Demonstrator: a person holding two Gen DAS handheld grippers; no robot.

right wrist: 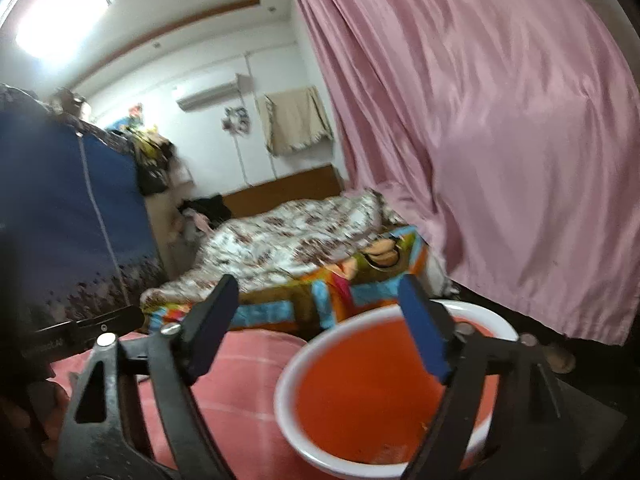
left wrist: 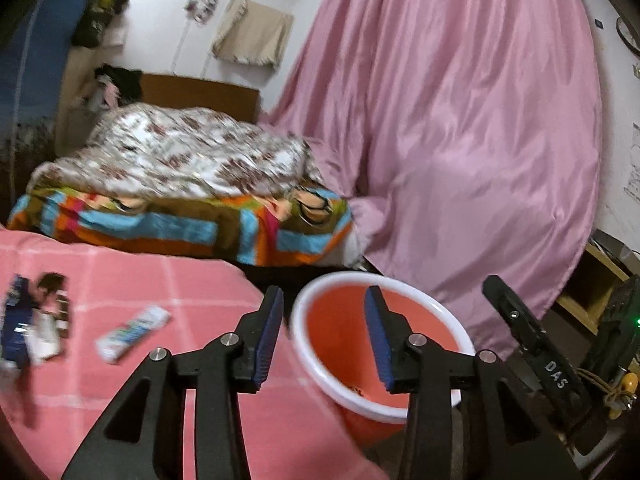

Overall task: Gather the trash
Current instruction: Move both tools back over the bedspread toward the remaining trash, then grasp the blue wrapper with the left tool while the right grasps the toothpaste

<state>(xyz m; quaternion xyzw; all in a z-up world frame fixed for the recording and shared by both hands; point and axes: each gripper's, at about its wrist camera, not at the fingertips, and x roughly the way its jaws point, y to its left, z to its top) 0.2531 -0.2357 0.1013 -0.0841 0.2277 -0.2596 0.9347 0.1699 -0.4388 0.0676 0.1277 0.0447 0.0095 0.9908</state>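
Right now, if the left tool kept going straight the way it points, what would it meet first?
Probably the orange bucket: the left tool is open, holds nothing, and its tips frame the white rim and inner wall just ahead. Depth is unclear; aimed slightly higher, it would pass over toward the pink curtain.

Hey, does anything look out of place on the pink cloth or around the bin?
Yes. A small tube and a heap of wrappers lie loose on the pink cloth, left of the red bin. The bin shows only a few crumbs.
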